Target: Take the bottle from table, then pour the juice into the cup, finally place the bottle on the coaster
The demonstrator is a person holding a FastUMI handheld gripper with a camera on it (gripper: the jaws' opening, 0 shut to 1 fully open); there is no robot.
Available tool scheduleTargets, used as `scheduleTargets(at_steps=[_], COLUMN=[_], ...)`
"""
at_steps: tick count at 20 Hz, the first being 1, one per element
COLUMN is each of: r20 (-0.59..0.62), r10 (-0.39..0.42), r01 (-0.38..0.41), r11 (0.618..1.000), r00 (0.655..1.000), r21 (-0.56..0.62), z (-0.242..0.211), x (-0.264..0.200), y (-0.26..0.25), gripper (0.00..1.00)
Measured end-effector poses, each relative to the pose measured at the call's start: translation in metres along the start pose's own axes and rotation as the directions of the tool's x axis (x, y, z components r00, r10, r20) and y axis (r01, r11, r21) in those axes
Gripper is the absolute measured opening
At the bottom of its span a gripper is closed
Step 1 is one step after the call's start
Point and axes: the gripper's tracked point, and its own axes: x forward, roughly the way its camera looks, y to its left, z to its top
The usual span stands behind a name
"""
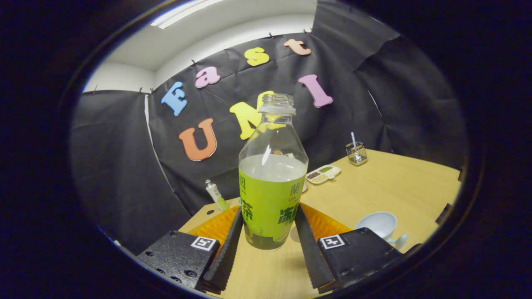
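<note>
I see a light wooden table (386, 187) running ahead of the jaws, backed by a black cloth wall (116, 166) with a white ceiling above it and a strip light near the top. Beyond the jaws and to their right, near the wall, sits a small white divided dish (323, 173) with bits of food in it, and further right a small clear holder (356, 153) with 1 thin stick standing in it. Beyond the left finger, at the table's far edge, a small tube-like bottle (216, 195) leans. Just beside the right finger, on the table, a white cup (380, 226) stands with its handle toward me.

The bottle (272, 182) stands upright between the 2 fingers of the gripper (268, 232), uncapped, with a green label and pale juice filling it to about the shoulder. Its base looks to rest on the table. The left finger lies against the label's lower edge; the right finger sits at the other side, but I cannot tell whether both truly press on it, so the grip is uncertain.
</note>
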Motion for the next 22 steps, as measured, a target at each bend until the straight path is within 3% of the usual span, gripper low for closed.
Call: scheduleTargets(at_steps=[5, 13, 18, 22], r20=[0.008, -0.100, -0.101, -0.139], r10=[-0.027, -0.146, -0.198, -0.164], r01=[0.028, 0.112, 0.139, 0.102], r11=[0.993, 0.952, 0.899, 0.923], r00=[1.000, 0.984, 0.975, 0.977], r21=[-0.116, -0.285, -0.415, -0.371], z=[0.007, -0.048, -0.054, -0.069], x=[0.031, 0.089, 0.119, 0.133], y=[-0.007, -0.039, -0.052, -0.052], gripper=[0.76, 0.77, 0.78, 0.78])
